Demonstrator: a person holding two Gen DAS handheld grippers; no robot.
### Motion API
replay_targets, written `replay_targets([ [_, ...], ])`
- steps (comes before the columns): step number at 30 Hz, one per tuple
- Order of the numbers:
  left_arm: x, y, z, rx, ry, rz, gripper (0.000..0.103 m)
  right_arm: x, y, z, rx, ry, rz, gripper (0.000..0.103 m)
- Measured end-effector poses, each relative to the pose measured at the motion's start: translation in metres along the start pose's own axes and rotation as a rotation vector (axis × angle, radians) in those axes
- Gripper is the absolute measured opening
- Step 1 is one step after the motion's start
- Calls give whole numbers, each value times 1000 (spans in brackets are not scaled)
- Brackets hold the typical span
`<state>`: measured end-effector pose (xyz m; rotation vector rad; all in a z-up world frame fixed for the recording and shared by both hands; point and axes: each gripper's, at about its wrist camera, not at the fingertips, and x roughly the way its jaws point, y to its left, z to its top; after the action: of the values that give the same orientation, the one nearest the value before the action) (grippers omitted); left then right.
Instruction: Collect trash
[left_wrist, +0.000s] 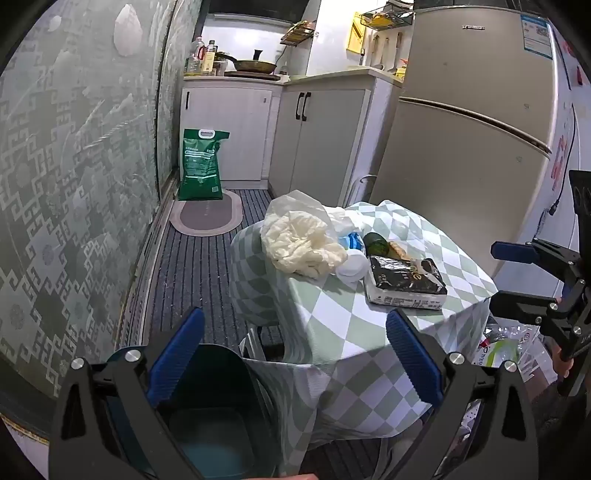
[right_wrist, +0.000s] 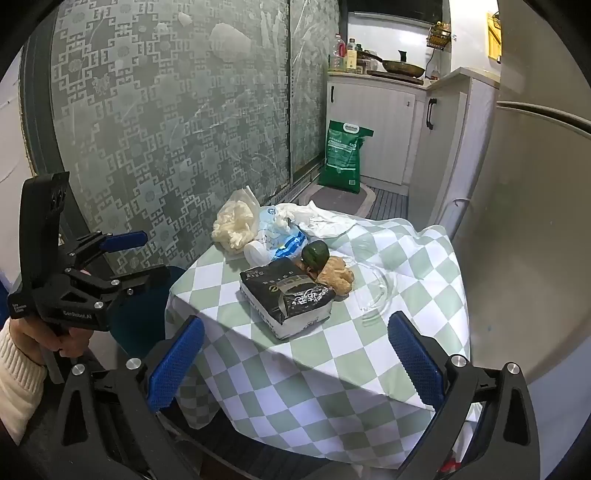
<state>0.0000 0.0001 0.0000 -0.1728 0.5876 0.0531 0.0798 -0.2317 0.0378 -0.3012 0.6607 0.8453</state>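
Checked green-and-white cloth covers the table (right_wrist: 369, 354), my landmark throughout; my left gripper (left_wrist: 295, 362) hangs off its near-left corner, jaws spread wide and holding nothing, above a dark bin (left_wrist: 207, 424) on the floor; my right gripper (right_wrist: 295, 365) faces the table's near edge, equally wide and empty. Risk, in my judgement: a jaw may snag the draped cloth and drag everything off the table; the tissue pack (right_wrist: 288, 295) at table centre may be mistaken for rubbish. The trash sits at the table's far-left side: a crumpled cream plastic bag (right_wrist: 232, 223), limp and light; white and blue wrappers (right_wrist: 284, 229) just beside it; a dark green fruit (right_wrist: 316, 253) and a tan lump (right_wrist: 336, 275) touching the pack.
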Motion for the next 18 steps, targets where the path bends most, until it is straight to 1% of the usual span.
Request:
replay_targets([
  [10, -1, 0, 3, 12, -7, 11, 100, 1, 1, 0, 0, 7, -6, 101],
  [11, -1, 1, 3, 11, -7, 10, 100, -1, 8, -1, -14, 2, -5, 101],
  [18, -3, -3, 2, 9, -8, 12, 100, 0, 4, -1, -15, 6, -5, 101],
])
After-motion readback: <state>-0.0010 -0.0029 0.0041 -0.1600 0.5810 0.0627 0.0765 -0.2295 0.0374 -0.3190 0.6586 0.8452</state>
